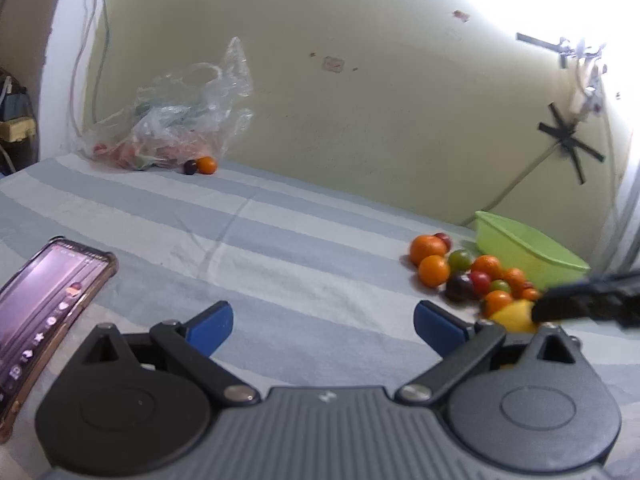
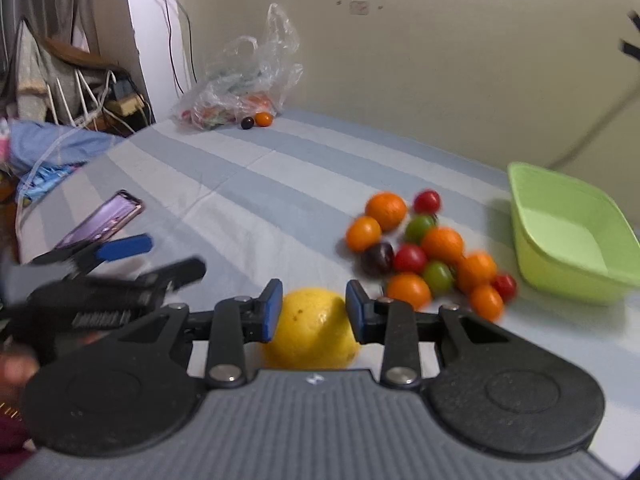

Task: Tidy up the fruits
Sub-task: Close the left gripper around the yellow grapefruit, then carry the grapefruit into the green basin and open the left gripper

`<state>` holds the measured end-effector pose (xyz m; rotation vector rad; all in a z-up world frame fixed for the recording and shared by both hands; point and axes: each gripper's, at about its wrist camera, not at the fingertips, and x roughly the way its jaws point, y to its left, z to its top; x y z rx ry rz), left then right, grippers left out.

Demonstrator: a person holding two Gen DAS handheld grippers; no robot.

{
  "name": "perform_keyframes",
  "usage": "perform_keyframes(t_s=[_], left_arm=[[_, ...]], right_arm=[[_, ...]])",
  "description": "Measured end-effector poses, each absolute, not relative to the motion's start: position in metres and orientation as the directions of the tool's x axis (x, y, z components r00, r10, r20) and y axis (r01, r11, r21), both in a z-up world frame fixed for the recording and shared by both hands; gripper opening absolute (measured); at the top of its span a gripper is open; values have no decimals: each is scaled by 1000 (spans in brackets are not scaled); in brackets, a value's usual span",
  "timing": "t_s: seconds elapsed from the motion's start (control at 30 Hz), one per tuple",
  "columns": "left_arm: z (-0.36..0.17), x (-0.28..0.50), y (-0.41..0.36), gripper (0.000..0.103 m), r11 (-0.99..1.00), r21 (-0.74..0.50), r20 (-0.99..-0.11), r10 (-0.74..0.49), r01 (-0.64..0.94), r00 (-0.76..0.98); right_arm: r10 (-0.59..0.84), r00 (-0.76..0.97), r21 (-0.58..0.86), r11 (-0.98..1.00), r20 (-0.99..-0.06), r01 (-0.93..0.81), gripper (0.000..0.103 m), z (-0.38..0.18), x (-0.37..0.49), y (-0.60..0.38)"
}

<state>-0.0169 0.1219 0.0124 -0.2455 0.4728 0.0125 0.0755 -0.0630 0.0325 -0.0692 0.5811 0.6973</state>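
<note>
Left wrist view: left gripper (image 1: 323, 322) spread wide, nothing between its blue pads, hovering over the striped sheet (image 1: 280, 248). Phone (image 1: 44, 312) lying just to its left, screen lit. Clear plastic bag (image 1: 180, 120) far back against the wall, with a dark fruit and a small orange (image 1: 207, 165) at its foot. Fruit pile (image 1: 468, 272) off to the right, just beside the green tub (image 1: 532, 252), which shows only its near wall and rim from here. Lemon (image 1: 514, 316) partly visible at the near edge of the pile, a dark part of the right gripper crossing in front; grip itself not readable from this side.

Right wrist view: right gripper (image 2: 314, 310) narrowed around the lemon (image 2: 312, 332), a blue pad pressed against each flank, fruit filling the gap. Inside of the green tub (image 2: 576, 240) laid open here, pale floor bare. Fruit pile (image 2: 424, 248) spread out individually: oranges, red and green tomatoes, one dark plum-like fruit. Left gripper (image 2: 140, 256) seen from outside at the left edge, blurred, fingers well apart. Phone (image 2: 104, 220) beyond it. Plastic bag (image 2: 244, 84) at the far corner, plus cables and clutter past the edge of the sheet, hidden from the other camera.
</note>
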Motion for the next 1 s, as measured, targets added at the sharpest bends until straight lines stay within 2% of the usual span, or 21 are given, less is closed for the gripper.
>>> perform_keyframes(t_s=[0.17, 0.23, 0.3, 0.37, 0.47, 0.53, 0.57, 0.67, 0.73, 0.8, 1.0], left_arm=[[15, -17, 114, 103, 961, -269, -447, -182, 63, 876], [17, -16, 107, 102, 934, -330, -438, -282, 139, 854], [18, -13, 96, 97, 890, -397, -428, -398, 227, 811], [20, -11, 79, 94, 863, -409, -428, -469, 297, 773], [21, -11, 52, 94, 860, -358, -451, -500, 363, 740], [20, -8, 40, 94, 860, -336, -475, -506, 384, 720], [18, -7, 37, 94, 859, -336, -484, -510, 387, 711], [16, -5, 34, 90, 850, -353, -507, -525, 391, 683], [16, -3, 31, 81, 849, -354, -523, -527, 391, 670], [14, 1, 26, 67, 849, -350, -542, -528, 396, 654], [13, 2, 17, 67, 865, -339, -563, -502, 371, 657]], right_arm=[[567, 632, 135, 791, -528, -597, 37, 18, 41, -96], [552, 645, 126, 802, -529, -583, 37, 10, 32, -102], [554, 645, 136, 804, -526, -579, 37, 5, 27, -105], [569, 637, 152, 796, -521, -586, 37, 3, 28, -104], [570, 648, 123, 791, -506, -599, 42, 0, 24, -102], [560, 662, 91, 793, -498, -602, 66, -2, 23, -100], [561, 669, 85, 793, -489, -603, 70, -5, 21, -103], [585, 659, 73, 772, -473, -632, 72, -10, 20, -104], [593, 654, 59, 760, -471, -647, 72, -14, 21, -99], [595, 651, 48, 755, -472, -654, 72, -17, 24, -95], [601, 647, 41, 747, -470, -664, 71, -33, 35, -85]])
